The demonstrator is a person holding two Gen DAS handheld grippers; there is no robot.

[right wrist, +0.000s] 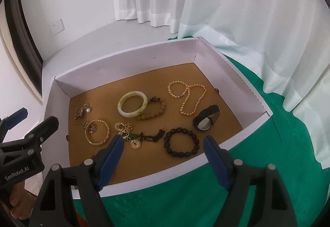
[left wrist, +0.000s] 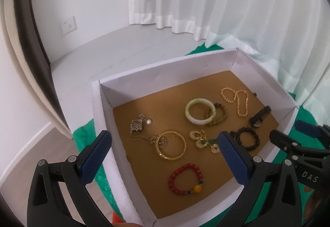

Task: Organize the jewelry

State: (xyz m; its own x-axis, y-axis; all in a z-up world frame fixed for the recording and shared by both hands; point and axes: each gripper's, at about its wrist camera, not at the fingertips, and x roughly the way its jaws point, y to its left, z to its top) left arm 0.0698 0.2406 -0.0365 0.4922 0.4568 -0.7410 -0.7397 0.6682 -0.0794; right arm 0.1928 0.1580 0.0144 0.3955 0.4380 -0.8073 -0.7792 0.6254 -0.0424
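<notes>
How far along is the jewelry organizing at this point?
Done: the pieces lie spread inside the white box, including the jade bangle, gold bangle, pearl necklace, watch and dark bead bracelet. In hand: nothing; left gripper and right gripper hover open. Left: the pendant chains are tangled; whether the red bracelet needs moving is unclear.

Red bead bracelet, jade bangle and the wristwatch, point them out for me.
red bead bracelet (left wrist: 172, 177): left wrist view, on its left-side beads.
jade bangle (right wrist: 130, 113): right wrist view, on its near rim.
wristwatch (right wrist: 203, 124): right wrist view, on its face.
</notes>
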